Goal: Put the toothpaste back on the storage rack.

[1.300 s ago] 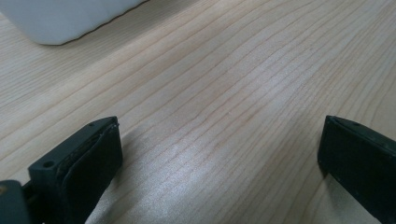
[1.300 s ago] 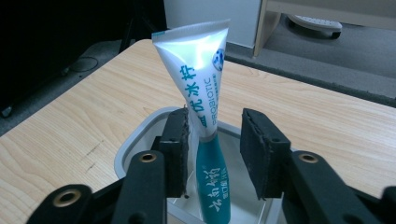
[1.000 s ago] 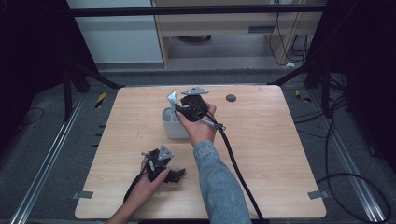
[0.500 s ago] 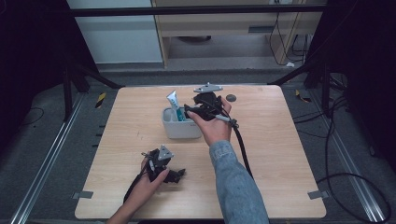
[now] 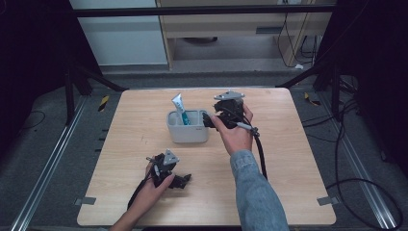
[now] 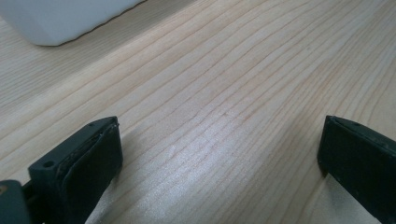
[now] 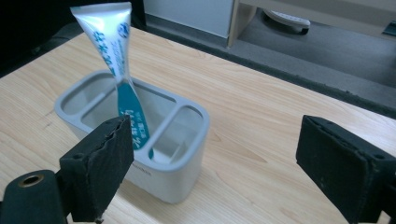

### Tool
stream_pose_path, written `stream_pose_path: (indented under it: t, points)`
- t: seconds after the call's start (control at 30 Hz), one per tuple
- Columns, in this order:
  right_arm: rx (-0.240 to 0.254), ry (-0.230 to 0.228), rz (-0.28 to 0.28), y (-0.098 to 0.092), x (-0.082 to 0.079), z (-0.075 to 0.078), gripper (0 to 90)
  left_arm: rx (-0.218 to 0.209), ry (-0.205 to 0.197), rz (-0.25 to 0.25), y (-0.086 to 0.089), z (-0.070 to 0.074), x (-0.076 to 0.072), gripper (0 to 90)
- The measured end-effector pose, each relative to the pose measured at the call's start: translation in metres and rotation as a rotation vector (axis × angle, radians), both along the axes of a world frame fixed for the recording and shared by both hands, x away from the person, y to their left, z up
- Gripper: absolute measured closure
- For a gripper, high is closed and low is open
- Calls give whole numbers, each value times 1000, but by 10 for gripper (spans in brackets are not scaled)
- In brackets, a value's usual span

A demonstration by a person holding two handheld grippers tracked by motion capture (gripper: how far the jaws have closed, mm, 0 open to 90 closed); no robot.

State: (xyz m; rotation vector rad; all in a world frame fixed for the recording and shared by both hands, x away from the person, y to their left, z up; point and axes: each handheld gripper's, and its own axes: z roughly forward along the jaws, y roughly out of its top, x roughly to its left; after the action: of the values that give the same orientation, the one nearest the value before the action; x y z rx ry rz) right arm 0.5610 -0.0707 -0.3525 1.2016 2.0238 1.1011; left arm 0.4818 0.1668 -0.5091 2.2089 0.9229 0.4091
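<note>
Because the pale wooden counter [image 5: 288,159] carries little else, the grey plastic holder with three open compartments [image 5: 187,132] is taken as the landmark, and it stands a little behind the counter's middle. It seems to have been set there, with its mouth upward, so that long things can be stood in it and kept off the wood. Just to the right of the holder, the right tool [image 5: 208,121] is held nearly level, with its black jaws turned toward the holder's right end. Its jaws have just been opening and now stand wide apart with nothing between them; in the right gripper view the holder is seen beyond the pads, not touched by them. Near the front of the counter, well in front of the holder and slightly to its left, the left tool [image 5: 185,180] is rested low against the wood, apparently parked while the other hand works. Its jaws are spread wide over bare wood, and nothing is held.

Inside the holder's middle compartment, the blue-and-white toothpaste tube [image 5: 180,109] is stood on its cap end, leaning with its crimped end up and toward the holder's left. It is judged to be supported by the compartment rim alone. From the right tool it lies apart, to the left and past the holder's right-hand compartment.
</note>
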Motion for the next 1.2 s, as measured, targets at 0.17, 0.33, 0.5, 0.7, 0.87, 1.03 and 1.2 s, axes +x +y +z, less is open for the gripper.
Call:
stream_pose_path:
  t: [0.17, 0.33, 0.5, 0.7, 0.87, 1.03, 1.2]
  points:
    - [-7, -8, -33, -17, -7, -6, 107, 1, 1, -2, 0, 0, -1, 0]
    - [-42, -3, -65, -34, -7, -14, 108, -1, 0, -2, 0, 0, -1, 0]
    - [-77, 3, -79, -49, -8, -23, 103, -2, -1, -1, -1, 0, -1, 0]
    - [-104, 33, -84, -64, -15, -39, 92, -2, -2, 0, -1, 0, -1, 0]
    - [-119, 53, -91, -76, -21, -51, 95, -3, -1, 0, -1, 0, -1, 0]
    - [-113, 69, -111, -91, -28, -62, 108, -1, 0, -2, -1, 0, -1, 0]
    - [-113, 100, -122, -103, -35, -76, 107, 0, 0, -3, -1, 0, -1, 0]
